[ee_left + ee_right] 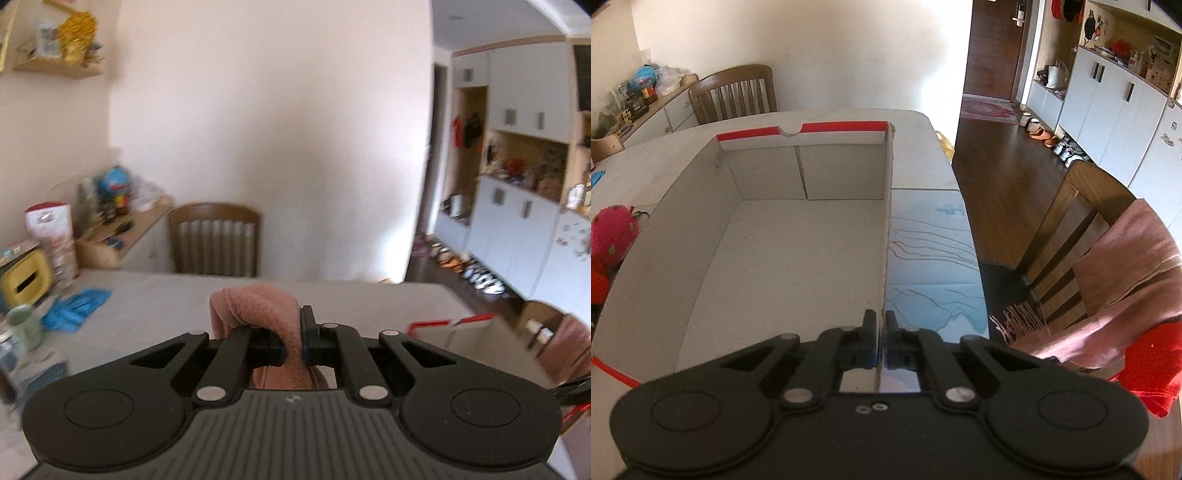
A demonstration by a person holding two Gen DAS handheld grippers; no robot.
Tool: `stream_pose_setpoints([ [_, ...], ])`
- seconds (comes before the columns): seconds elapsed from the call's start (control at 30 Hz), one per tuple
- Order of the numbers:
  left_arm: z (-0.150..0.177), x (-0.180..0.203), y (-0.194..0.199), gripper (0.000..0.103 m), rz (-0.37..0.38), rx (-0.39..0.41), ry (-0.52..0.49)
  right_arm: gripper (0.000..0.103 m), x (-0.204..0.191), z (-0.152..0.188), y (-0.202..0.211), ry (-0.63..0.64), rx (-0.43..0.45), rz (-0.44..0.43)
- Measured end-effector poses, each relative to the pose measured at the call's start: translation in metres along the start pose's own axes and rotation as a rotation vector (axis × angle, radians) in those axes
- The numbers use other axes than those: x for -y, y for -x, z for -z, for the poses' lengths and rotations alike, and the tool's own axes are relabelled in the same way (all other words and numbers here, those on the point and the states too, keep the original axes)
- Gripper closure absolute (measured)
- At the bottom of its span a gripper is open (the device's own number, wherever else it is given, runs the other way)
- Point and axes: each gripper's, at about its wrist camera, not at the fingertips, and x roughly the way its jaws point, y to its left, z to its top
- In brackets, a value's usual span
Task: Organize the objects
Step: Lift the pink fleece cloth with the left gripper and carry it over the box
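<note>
Towel, pink and soft, is pinched between the fingers of the left claw and held up above the surface, its bulk bunched over the left finger and a tail hanging below. The pinch looks to catch only a fold, so my worry is that the cloth could slide out under its own weight, or that the dangling tail could drag across the surface or snag on the box rim on the way in. Left of it stand a green mug and a blue cloth, near enough that a low swing might brush them. How much towel hangs down is hidden by the claw body, and the whole view is blurred. The box lies open and bare, with a pink plush toy just outside its left wall, cut off by the frame edge. The right claw is pressed together on the box's right wall; a hard pull there could tilt or shift the box, or crease the card. Beside that wall lies a dark glossy sheet; I cannot tell what it is.
</note>
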Motion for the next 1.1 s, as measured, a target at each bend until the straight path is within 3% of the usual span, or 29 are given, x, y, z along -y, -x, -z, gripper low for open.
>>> stream_pose_setpoints([
  [0.23,-0.027,0.052,-0.014,0.097,0.174,0.027,-0.013,0.101,0.002,-0.001,0.001,0.005,-0.004,-0.006],
  [0.57,-0.045,0.134,-0.045,0.097,0.396,-0.009,-0.083,0.101,-0.001,-0.003,0.000,0.009,-0.012,0.003],
  [0.83,-0.029,0.187,-0.096,0.097,0.519,-0.147,-0.103,0.101,-0.002,-0.004,0.000,0.020,-0.016,0.001],
  [1.1,0.029,0.221,-0.153,0.097,0.574,-0.364,-0.111,0.100,-0.001,-0.003,-0.001,0.028,-0.019,-0.006],
])
